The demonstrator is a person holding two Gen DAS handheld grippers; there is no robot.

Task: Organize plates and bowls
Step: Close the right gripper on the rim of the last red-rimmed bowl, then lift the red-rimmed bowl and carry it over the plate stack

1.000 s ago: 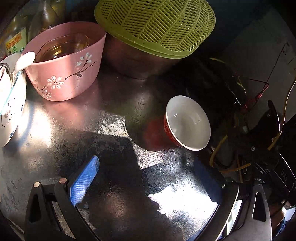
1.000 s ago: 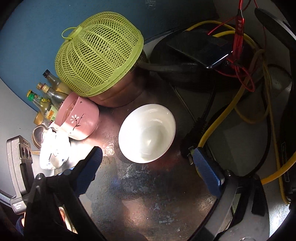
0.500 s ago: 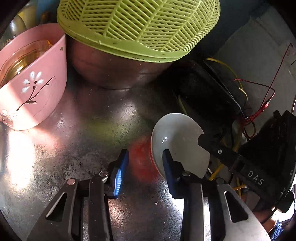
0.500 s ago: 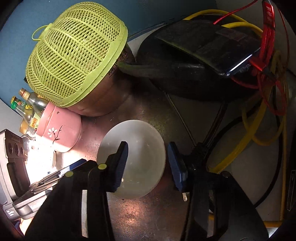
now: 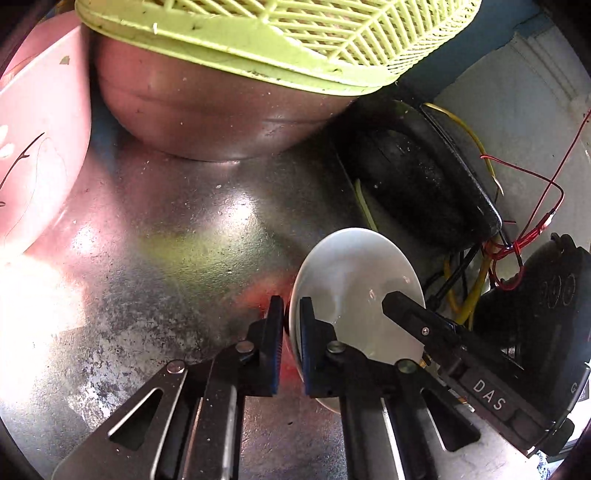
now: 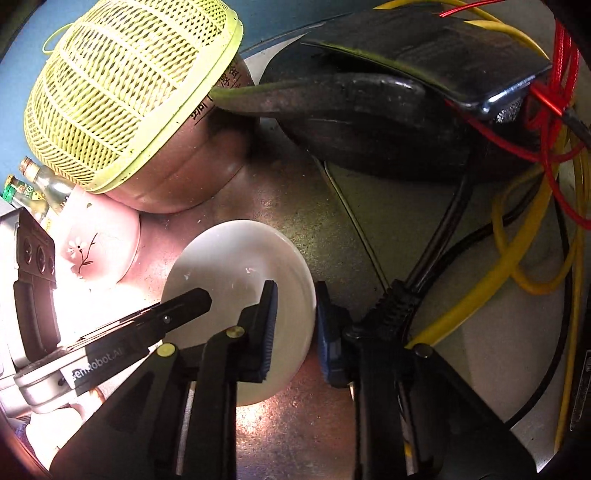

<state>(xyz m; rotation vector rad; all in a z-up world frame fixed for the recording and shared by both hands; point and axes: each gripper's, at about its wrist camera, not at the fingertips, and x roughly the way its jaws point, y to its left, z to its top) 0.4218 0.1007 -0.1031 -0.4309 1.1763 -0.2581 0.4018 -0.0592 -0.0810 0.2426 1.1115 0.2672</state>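
A small bowl (image 5: 354,280), white inside and red outside, sits on the metal counter (image 5: 166,240). In the left wrist view my left gripper (image 5: 291,310) is shut on its left rim, one pad inside and one outside. The right wrist view has the same bowl (image 6: 229,266) with my right gripper (image 6: 295,291) astride its right rim. Its jaws are closing, with the wall of the bowl between the pads and the outer pad against it. Each view also catches a finger of the other gripper reaching over the bowl.
A green mesh basket (image 5: 258,33) lies upside down over a metal pot (image 5: 214,110) just behind. A pink flowered bowl (image 6: 99,251) stands to the left, with bottles (image 6: 37,184) beyond. A black pan (image 6: 369,122), yellow cables (image 6: 517,258) and red wires crowd the right.
Both grippers came down onto the bowl from opposite sides and closed from wide open onto its rim. The bowl has stayed on the counter.
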